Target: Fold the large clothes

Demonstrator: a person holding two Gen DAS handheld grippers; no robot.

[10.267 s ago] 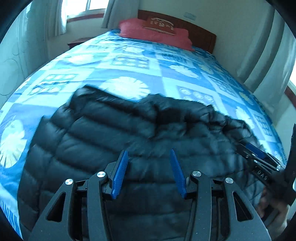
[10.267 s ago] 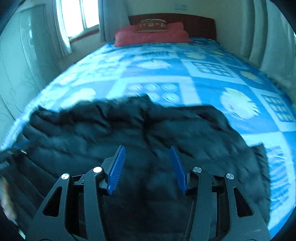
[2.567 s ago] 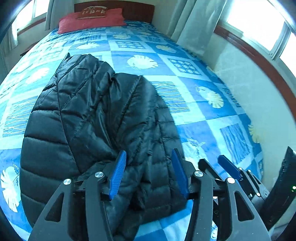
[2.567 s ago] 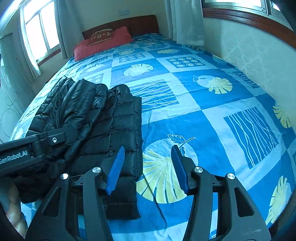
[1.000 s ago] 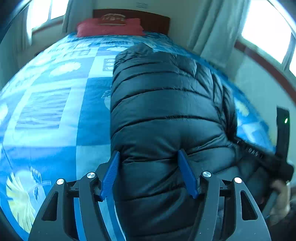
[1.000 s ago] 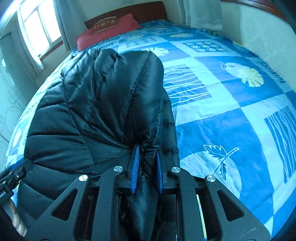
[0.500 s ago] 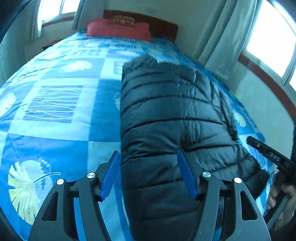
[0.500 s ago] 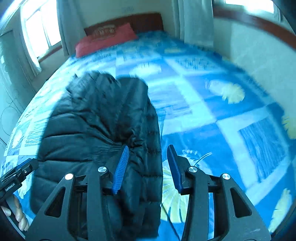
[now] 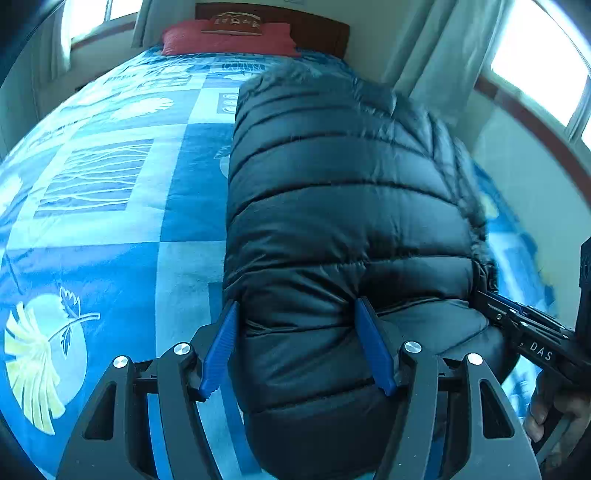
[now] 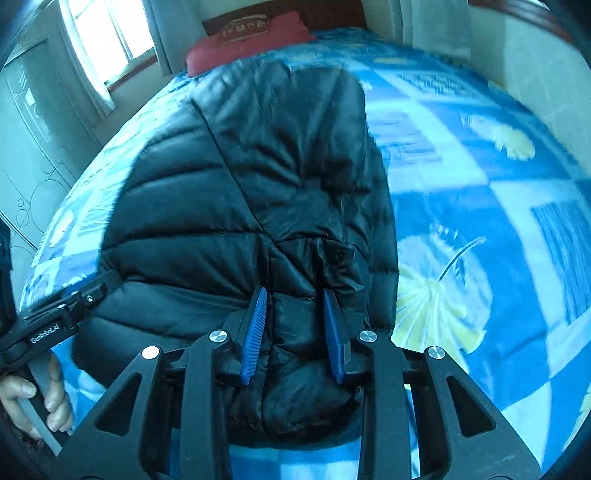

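Observation:
A black puffer jacket lies folded lengthwise on the blue patterned bed cover, its near end bunched up towards me. My left gripper is shut on the thick left part of that near end, blue pads pressed into both sides. In the right wrist view the jacket fills the middle. My right gripper is closing its jaws, with a fold of the jacket's near right edge pinched between the pads. Each gripper shows at the edge of the other's view, held by a hand.
The bed cover stretches on to a red pillow and a dark wooden headboard. A wall with windows and curtains runs close along the bed's right side. A pale wardrobe stands to the left.
Half a second ago the right gripper stood open, clear of the jacket; now a fold of the near edge is pinched in it. The left gripper has kept its hold throughout.

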